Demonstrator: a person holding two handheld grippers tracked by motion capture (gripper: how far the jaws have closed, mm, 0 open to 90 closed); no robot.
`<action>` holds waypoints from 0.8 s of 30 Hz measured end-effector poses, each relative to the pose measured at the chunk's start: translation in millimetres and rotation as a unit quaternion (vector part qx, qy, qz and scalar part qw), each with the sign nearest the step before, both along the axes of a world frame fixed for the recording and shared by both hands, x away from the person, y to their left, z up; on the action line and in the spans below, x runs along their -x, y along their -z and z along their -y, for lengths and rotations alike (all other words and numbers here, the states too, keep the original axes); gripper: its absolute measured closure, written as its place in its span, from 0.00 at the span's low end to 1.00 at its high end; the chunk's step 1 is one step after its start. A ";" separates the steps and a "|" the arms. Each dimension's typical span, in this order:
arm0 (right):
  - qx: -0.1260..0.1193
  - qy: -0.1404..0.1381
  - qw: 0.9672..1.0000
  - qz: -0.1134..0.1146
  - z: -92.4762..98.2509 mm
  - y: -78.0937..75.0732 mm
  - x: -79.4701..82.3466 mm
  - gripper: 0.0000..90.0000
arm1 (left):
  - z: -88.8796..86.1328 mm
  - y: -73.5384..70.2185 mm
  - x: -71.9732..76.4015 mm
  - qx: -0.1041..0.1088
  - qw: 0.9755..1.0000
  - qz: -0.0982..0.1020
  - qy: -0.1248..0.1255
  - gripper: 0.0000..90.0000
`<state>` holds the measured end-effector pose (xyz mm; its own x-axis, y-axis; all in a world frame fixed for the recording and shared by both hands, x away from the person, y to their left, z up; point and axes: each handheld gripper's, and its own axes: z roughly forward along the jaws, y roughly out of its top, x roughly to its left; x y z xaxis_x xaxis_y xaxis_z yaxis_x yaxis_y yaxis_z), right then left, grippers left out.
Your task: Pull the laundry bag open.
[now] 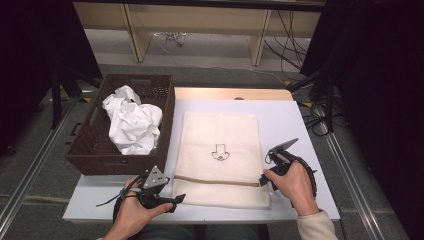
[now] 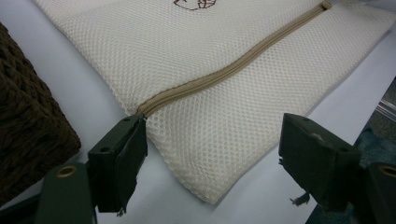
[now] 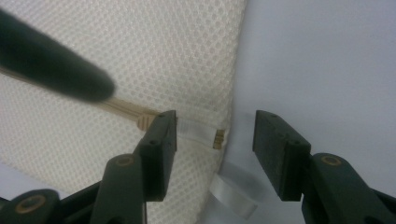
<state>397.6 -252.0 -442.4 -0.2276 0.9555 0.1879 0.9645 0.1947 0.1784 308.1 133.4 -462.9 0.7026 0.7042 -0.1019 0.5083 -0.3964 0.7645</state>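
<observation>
**Both grippers at the ends of the bag's zip**

A cream mesh bag (image 1: 220,152) lies flat on the white table (image 1: 295,125), right of centre. Its long axis runs from the near edge toward the far edge, and its short sides sit square to the table. A small dark emblem (image 1: 219,152) is printed at mid-bag, its foot toward the person. A tan zip (image 1: 215,180) crosses the bag from side to side, close to the near end.

The left gripper (image 1: 172,200) sits at the bag's near left corner, its jaws spread wide. In the left gripper view one jaw stands right at the closed left end of the zip (image 2: 224,72) and the other hangs out past the bag's corner; nothing is held between them.

The right gripper (image 1: 265,177) is at the bag's right edge, level with the zip. In the right gripper view its jaws are also wide apart, straddling the zip's right end and a white tab (image 3: 198,130) there, without clamping on it.

A brown wicker basket (image 1: 95,150) stands at the table's left edge, just beside the bag, holding crumpled white cloth (image 1: 131,122).
</observation>
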 end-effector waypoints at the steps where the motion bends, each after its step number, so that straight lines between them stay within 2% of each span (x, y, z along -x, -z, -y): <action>1: 0.000 0.005 1.000 0.008 -0.9 1.6 0.4 0.57 | -0.2 -0.1 0.0 -0.002 1.000 0.001 0.002 0.26; 2: 0.006 0.008 1.000 -0.005 -1.4 1.1 -0.2 0.58 | -0.2 -0.1 0.0 -0.002 1.000 0.001 0.002 0.26; 3: 0.003 0.000 1.000 -0.006 -0.3 2.5 -0.7 0.59 | -0.5 -0.4 -0.3 -0.009 1.000 0.005 0.005 0.26; 4: 0.007 0.009 1.000 -0.015 -2.3 3.0 -0.8 0.60 | -0.5 -0.3 -0.3 -0.010 1.000 0.006 0.005 0.26; 5: 0.007 0.009 1.000 -0.015 -2.3 3.0 -0.8 0.60 | -0.5 -0.3 -0.3 -0.010 1.000 0.006 0.005 0.26; 6: 0.009 -0.016 1.000 -0.002 -0.8 7.6 -2.4 0.63 | -0.4 -0.4 -0.3 -0.010 1.000 0.006 0.005 0.26; 8: 0.014 0.002 1.000 -0.019 -5.8 7.2 -1.5 0.67 | -0.4 -0.4 -0.4 -0.011 1.000 0.006 0.004 0.26; 9: 0.014 -0.001 1.000 -0.012 -7.0 8.1 -1.9 0.71 | -0.4 -0.4 -0.5 -0.010 1.000 0.006 0.004 0.27; 10: 0.012 -0.017 1.000 -0.009 -6.2 8.8 -3.0 0.74 | -0.2 -0.3 -0.5 -0.010 1.000 0.006 0.003 0.27; 12: 0.022 0.010 0.999 -0.034 -14.6 6.3 -1.8 0.76 | 0.0 0.2 -0.8 -0.007 1.000 0.004 0.006 0.27; 14: 0.028 -0.003 0.999 -0.024 -14.9 7.8 -3.0 0.78 | 0.1 0.3 -0.8 -0.006 1.000 0.004 0.006 0.27; 15: 0.030 -0.002 0.999 -0.032 -14.5 8.2 -4.7 0.78 | 0.1 0.3 -0.9 -0.005 1.000 0.004 0.007 0.27; 16: 0.028 -0.012 0.999 -0.029 -14.1 8.2 -4.5 0.79 | 0.2 0.0 -0.6 -0.008 1.000 0.005 0.004 0.28; 18: 0.029 0.012 0.998 -0.045 -17.7 7.2 -4.2 0.80 | 0.5 0.8 -1.4 -0.006 1.000 0.005 0.004 0.28; 19: 0.028 0.015 0.998 -0.048 -19.0 7.0 -4.3 0.81 | 0.9 0.7 -0.9 -0.002 1.000 0.002 0.006 0.28; 20: 0.024 -0.010 0.999 -0.044 -15.6 8.0 -6.4 0.82 | 1.6 1.0 -0.8 0.001 1.000 0.004 0.005 0.28; 21: 0.026 -0.001 0.999 -0.037 -16.7 9.8 -6.8 0.83 | 1.9 1.1 -0.6 0.002 1.000 0.003 0.005 0.29; 22: 0.024 0.007 0.999 -0.049 -17.5 9.0 -7.8 0.84 | 1.3 0.9 -1.1 -0.004 1.000 0.005 0.006 0.29; 23: 0.024 -0.005 0.999 -0.045 -16.5 9.5 -8.7 0.86 | 1.5 0.8 -1.1 -0.003 1.000 0.004 0.006 0.29; 24: 0.024 -0.005 0.999 -0.045 -16.5 9.5 -8.7 0.86 | 1.5 0.8 -1.1 -0.003 1.000 0.004 0.006 0.29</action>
